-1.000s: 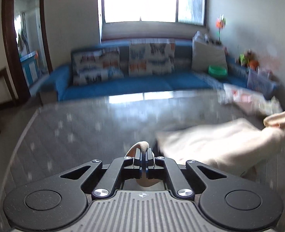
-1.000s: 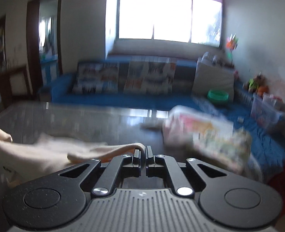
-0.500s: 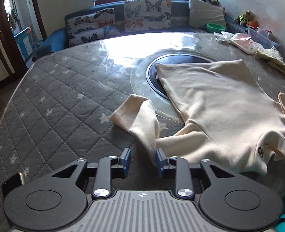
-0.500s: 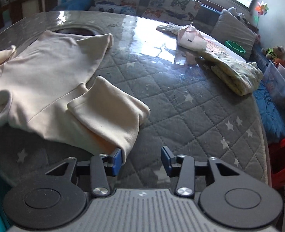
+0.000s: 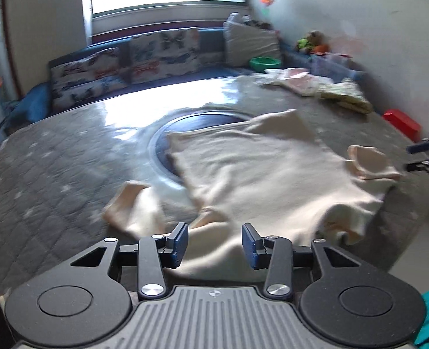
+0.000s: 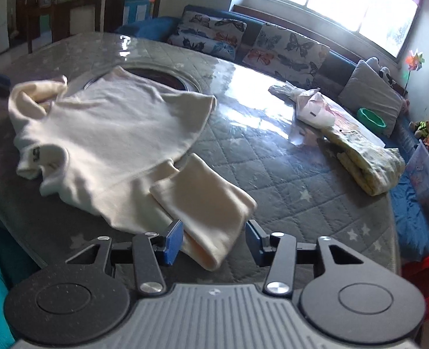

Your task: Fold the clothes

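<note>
Claws (image 5: 214, 245) (image 6: 213, 242) agape — sweatshirt (image 6: 112, 133) overhangs table edge (image 6: 316, 174)

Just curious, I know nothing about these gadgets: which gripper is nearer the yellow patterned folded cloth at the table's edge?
Right. The right gripper sits over the cream shirt's sleeve, with the yellow patterned folded cloth ahead to its right. The left gripper is beyond the shirt, farther away.

Butterfly-print cushions (image 6: 284, 47) along a blue sofa (image 6: 153, 27); green bowl (image 6: 371, 117); possibly a plush toy (image 6: 428, 126) beside it.
</note>
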`<state>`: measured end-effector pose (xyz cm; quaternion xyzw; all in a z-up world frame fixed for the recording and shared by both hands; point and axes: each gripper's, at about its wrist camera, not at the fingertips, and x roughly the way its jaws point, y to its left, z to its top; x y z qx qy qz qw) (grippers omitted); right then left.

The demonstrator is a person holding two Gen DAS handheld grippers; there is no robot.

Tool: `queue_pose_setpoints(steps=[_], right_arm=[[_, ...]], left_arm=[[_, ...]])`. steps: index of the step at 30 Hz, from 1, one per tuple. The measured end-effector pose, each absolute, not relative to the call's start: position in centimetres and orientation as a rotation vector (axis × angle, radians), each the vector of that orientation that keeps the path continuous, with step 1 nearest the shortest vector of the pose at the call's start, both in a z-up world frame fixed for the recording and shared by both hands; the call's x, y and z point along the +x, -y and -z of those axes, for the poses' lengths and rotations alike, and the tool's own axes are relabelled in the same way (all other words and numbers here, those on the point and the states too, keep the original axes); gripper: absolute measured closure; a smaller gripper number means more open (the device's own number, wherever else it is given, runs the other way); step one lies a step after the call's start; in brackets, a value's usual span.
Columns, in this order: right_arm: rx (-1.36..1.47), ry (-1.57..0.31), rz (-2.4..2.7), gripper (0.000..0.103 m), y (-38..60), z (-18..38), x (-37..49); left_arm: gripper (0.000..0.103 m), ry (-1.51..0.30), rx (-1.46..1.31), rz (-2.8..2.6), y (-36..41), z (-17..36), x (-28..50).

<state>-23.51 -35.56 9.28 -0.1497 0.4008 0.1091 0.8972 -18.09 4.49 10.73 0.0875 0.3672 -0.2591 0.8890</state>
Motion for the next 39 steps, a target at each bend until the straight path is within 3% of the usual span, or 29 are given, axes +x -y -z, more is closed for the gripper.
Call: queue_pose_setpoints(steps=[12, 18, 21, 26, 32, 38, 39], right_arm=[[-0.185, -0.822, -0.274, 0.069, 32.4, -5.0, -19.9], [-0.154, -0.813, -0.227, 0.096, 32.8, -3.9, -19.9], [-0.113, -0.759, -0.151, 0.1, 34.4, -4.5, -20.4], [-0.05, -0.728, -0.148, 0.098, 36.5, -5.9, -21.5], [-0.065, -0.73, -0.236, 0.074, 34.0, -4.8, -21.3], [-0.096, -0.747, -0.219, 0.075, 32.6, -2.9, -19.7], [-0.099, -0.745, -0.217, 0.083, 32.6, -2.9, -19.7]], left_arm=[[0.067, -0.793, 0.319, 0.846, 3.9, -6.4, -20.5], [0.067, -0.805, 0.369, 0.864, 5.0, -5.4, -20.7], [0.07, -0.815, 0.371, 0.863, 5.0, -5.0, -20.7], [0.078, -0.821, 0.373, 0.863, 5.0, -4.7, -20.8], [0.096, -0.825, 0.383, 0.866, 5.3, -4.5, -20.7], [0.098, -0.828, 0.405, 0.892, 4.6, -5.0, -21.4], [0.098, -0.824, 0.401, 0.89, 4.6, -5.2, -21.4]])
